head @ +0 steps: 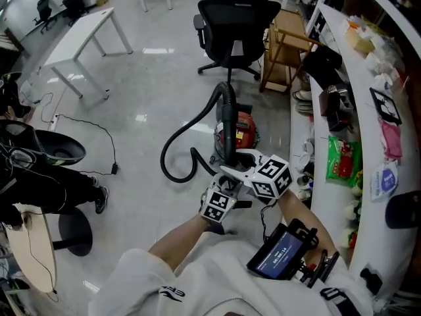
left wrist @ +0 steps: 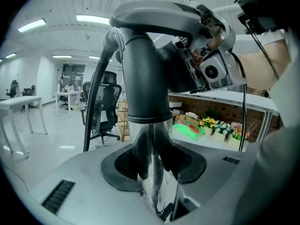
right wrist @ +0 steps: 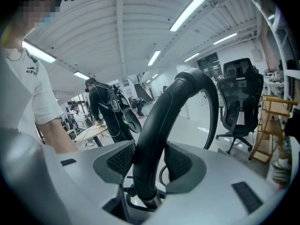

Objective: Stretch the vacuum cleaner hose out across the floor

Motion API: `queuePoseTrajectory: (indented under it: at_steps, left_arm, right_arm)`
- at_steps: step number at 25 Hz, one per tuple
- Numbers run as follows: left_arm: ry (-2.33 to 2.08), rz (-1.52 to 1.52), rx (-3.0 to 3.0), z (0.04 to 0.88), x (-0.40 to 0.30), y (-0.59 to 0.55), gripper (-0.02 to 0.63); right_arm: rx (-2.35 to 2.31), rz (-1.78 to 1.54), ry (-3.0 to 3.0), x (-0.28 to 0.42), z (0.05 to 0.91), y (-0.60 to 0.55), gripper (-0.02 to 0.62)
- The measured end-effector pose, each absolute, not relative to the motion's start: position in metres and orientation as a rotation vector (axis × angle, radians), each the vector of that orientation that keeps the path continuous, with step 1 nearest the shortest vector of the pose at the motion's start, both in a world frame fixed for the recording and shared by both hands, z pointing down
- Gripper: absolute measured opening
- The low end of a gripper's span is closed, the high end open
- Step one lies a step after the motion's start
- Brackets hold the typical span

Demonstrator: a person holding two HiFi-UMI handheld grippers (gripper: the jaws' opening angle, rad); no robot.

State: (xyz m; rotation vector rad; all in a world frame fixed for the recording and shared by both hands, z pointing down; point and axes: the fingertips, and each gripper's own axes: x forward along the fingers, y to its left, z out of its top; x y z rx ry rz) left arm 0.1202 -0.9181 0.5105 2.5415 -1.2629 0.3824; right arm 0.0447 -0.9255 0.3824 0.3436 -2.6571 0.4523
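Left gripper (left wrist: 154, 168) clamps the chrome tube (left wrist: 151, 139), right gripper (right wrist: 149, 161) the black handle (right wrist: 164, 111), yet the hose (head: 172, 139) lies curled mid-frame beside the red vacuum cleaner (head: 245, 129), so stretching seems hardly begun

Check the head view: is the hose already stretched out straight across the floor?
No, the hose curls in a loop on the floor beside the red vacuum cleaner.

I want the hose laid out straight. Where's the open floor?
Open floor lies between the table, the chair and the hose loop. A cable crosses the left side. Right of the vacuum it is crowded: wooden stand, counter.
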Motion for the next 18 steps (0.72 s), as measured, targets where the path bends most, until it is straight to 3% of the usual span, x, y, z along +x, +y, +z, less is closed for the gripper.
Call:
queuePoseTrajectory:
  at_steps: [18]
  left_arm:
    - [-1.335, 0.555, 2.481, 0.527, 0.119, -0.749, 0.143]
  right_arm:
    - [0.272, 0.538, -2.751, 0.057, 0.384, -0.758, 0.189]
